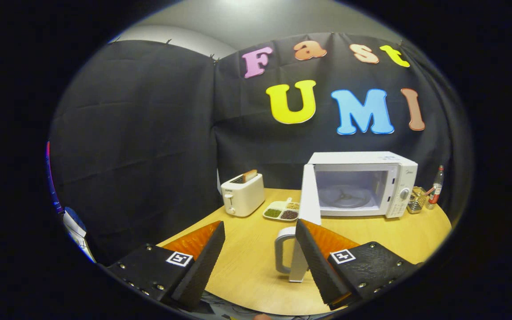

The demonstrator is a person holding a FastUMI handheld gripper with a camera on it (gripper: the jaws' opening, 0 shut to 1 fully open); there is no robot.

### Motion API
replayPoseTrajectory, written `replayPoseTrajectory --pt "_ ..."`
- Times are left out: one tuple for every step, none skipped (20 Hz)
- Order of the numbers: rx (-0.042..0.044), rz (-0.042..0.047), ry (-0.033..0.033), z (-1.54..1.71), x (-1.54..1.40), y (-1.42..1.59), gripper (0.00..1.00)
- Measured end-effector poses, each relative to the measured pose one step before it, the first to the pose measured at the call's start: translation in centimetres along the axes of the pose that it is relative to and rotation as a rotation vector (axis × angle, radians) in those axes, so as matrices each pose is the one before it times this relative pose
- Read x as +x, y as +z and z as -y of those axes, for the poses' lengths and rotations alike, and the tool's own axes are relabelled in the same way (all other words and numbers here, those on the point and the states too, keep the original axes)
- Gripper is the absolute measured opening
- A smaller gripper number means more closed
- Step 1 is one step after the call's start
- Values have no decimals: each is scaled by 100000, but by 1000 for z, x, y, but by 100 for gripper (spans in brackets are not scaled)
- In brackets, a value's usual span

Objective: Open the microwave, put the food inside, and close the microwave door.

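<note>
With the microwave (362,184) at centre right already swung open, its door (302,222) reaching toward the fingers (260,231), which are spread wide and empty, the food tray (282,210) is left on the surface (251,262) left of the door, loading and closing judged outstanding.

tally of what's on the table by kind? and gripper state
Appliances: 2 (microwave, door swung open; toaster)
Food trays: 1 (divided tray)
Bottles: 1 (bottle)
Small racks: 1 (rack beside the microwave, contents too small to tell)
Total: 5
The hand-held gripper is open, fingers apart, near the door's handle.
</note>
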State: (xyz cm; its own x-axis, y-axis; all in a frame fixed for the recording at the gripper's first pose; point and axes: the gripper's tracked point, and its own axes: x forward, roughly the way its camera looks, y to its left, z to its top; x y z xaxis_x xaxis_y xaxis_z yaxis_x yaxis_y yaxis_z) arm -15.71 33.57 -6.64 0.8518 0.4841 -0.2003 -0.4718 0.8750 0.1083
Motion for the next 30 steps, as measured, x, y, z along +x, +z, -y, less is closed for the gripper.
replayPoseTrajectory --pt "-406 2366 -3150 1502 -675 927 97" --pt "-1036 1571 -3468 1494 -495 519 97" --pt "-728 594 -2971 1584 -255 138 96" --pt "-496 -555 -2806 1299 -106 -284 96" --pt "-251 -813 -2785 1510 -18 -403 97" --pt "177 -1157 -3203 1524 -54 -397 97" --pt "391 -792 -2537 1297 79 -319 97" --pt "430 -934 -2336 1100 15 -372 97" --pt "437 -1081 -2219 1168 118 -458 97" --pt "30 -993 -2319 1192 136 -478 97" --pt "-201 -1138 -2561 1363 237 -519 97" --pt "-194 -1830 -1942 1079 235 -769 97" --pt "128 -2480 -2157 1190 368 -927 97" --pt "167 -2561 -2340 1134 264 -1076 97" --pt "185 -3068 -2007 1109 376 -1037 97" --pt "686 -3282 -1499 731 410 -1164 97" --pt "1004 -3392 -746 629 323 -1143 97" --pt "1061 -2881 -726 471 365 -1231 97" --pt "709 -3042 -923 555 408 -1040 97" --pt "412 -2563 -856 458 353 -1044 97" --pt "20 -2463 -950 482 374 -1026 97" --pt "-138 -2832 -565 403 312 -1131 97" --pt "539 -2197 -55 245 285 -897 97" --pt "621 -2367 373 149 165 -891 98" --pt "144 -2701 -177 203 283 -883 97" --pt "-142 -2556 -214 191 235 -839 97" --pt "-194 -2395 -254 247 285 -723 97" --pt "-94 -2111 40 206 184 -717 98" --pt "52 -2102 -432 154 236 -747 98" --pt "157 -2746 -157 134 330 -852 98"
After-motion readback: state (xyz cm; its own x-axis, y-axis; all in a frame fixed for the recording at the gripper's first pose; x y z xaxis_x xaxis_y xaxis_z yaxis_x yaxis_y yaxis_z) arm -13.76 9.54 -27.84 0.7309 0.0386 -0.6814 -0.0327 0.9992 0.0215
